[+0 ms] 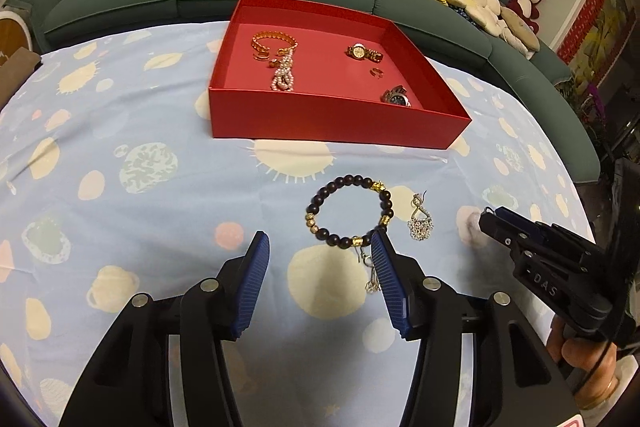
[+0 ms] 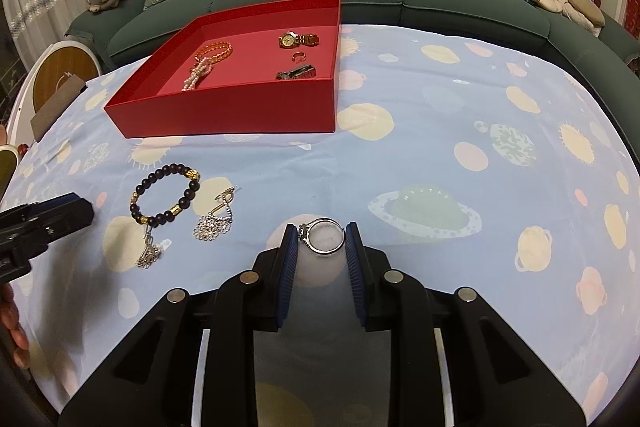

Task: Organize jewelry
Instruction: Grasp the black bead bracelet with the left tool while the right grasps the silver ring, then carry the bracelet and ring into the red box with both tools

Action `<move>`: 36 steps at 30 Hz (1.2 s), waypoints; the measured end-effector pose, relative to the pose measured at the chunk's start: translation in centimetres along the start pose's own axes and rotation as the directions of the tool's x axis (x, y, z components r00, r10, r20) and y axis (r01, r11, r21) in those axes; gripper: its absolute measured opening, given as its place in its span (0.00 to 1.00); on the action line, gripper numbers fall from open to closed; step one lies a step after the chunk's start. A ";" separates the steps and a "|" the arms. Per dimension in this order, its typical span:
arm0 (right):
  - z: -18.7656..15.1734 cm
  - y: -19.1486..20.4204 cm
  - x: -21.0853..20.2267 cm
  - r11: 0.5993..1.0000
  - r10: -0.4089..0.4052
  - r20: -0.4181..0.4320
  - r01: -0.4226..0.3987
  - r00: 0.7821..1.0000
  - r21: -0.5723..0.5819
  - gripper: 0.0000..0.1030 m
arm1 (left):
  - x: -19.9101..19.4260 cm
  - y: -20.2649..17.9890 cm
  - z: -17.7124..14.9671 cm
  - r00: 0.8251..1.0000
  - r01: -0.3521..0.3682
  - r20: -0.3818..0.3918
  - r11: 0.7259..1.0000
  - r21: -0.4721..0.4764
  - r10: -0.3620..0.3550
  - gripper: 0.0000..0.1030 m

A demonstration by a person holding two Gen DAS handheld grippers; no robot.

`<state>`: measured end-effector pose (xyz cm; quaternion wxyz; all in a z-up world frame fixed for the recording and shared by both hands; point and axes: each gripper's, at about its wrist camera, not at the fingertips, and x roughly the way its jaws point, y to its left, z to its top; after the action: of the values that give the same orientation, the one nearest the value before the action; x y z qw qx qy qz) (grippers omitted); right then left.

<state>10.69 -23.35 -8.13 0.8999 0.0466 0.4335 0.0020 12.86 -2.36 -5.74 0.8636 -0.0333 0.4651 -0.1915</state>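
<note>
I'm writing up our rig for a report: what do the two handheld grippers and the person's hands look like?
Both are matte black plastic linkage frames with round silver pivot pins. The left gripper and right gripper each carry two blue ribbed finger pads. The side of the right gripper shows embossed letters, apparently "DAS", and a thin black cable by the bare right hand, which appears to wear a gold ring. No sleeves show.

Silver ring (image 2: 323, 235) pinched between right tongs (image 2: 322, 241), above tablecloth (image 2: 420, 155).
</note>
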 end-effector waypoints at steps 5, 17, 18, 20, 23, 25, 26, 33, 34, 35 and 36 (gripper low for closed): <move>-0.2 0.4 -1.4 0.999 0.037 0.011 -0.037 0.999 -0.004 0.23 | 2.6 -0.9 0.7 0.999 -0.045 0.002 0.998 0.035 0.045 0.49; -0.5 -1.4 -2.0 0.998 0.055 0.017 -0.055 0.998 0.023 0.23 | 4.7 -2.4 0.4 0.986 -0.161 0.071 0.977 0.140 0.153 0.16; -0.5 -1.4 -2.0 0.998 0.056 0.017 -0.056 0.998 0.023 0.23 | 4.7 -2.3 0.4 0.986 -0.160 0.072 0.977 0.139 0.151 0.12; -0.4 -1.3 -2.1 0.998 0.060 0.020 -0.060 0.998 0.022 0.23 | 4.6 -2.2 0.5 0.989 -0.140 0.067 0.981 0.133 0.132 0.05; -0.3 -1.1 -2.4 0.998 0.065 0.027 -0.066 0.998 0.018 0.23 | 4.4 -2.4 0.4 0.987 -0.148 0.076 0.979 0.138 0.139 0.05; -0.1 -1.0 -2.6 0.997 0.069 0.033 -0.070 0.997 0.018 0.23 | 4.0 -2.5 0.3 0.987 -0.150 0.082 0.978 0.143 0.139 0.05; 0.0 -0.9 -2.8 0.997 0.072 0.037 -0.072 0.997 0.018 0.23 | 3.7 -2.6 0.4 0.987 -0.146 0.086 0.980 0.139 0.135 0.05; 1.1 0.4 -3.7 0.995 0.097 0.072 -0.097 0.993 0.005 0.23 | -0.7 -2.6 1.5 0.987 -0.082 0.150 0.991 0.106 0.066 0.05; 1.2 0.7 -3.8 0.995 0.101 0.076 -0.101 0.992 0.001 0.23 | -1.3 -2.6 1.6 0.986 -0.072 0.157 0.992 0.105 0.055 0.05; 1.4 1.0 -3.9 0.994 0.106 0.079 -0.106 0.991 -0.002 0.23 | -2.1 -2.6 1.8 0.985 -0.065 0.167 0.992 0.105 0.047 0.05; 1.6 1.2 -4.0 0.994 0.110 0.083 -0.110 0.990 -0.005 0.23 | -2.8 -2.5 2.0 0.983 -0.060 0.180 0.993 0.103 0.040 0.05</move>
<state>9.48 -22.42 -3.96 0.9157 0.0702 0.3926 0.0498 12.36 -3.88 -1.76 0.9067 0.0081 0.3760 -0.1908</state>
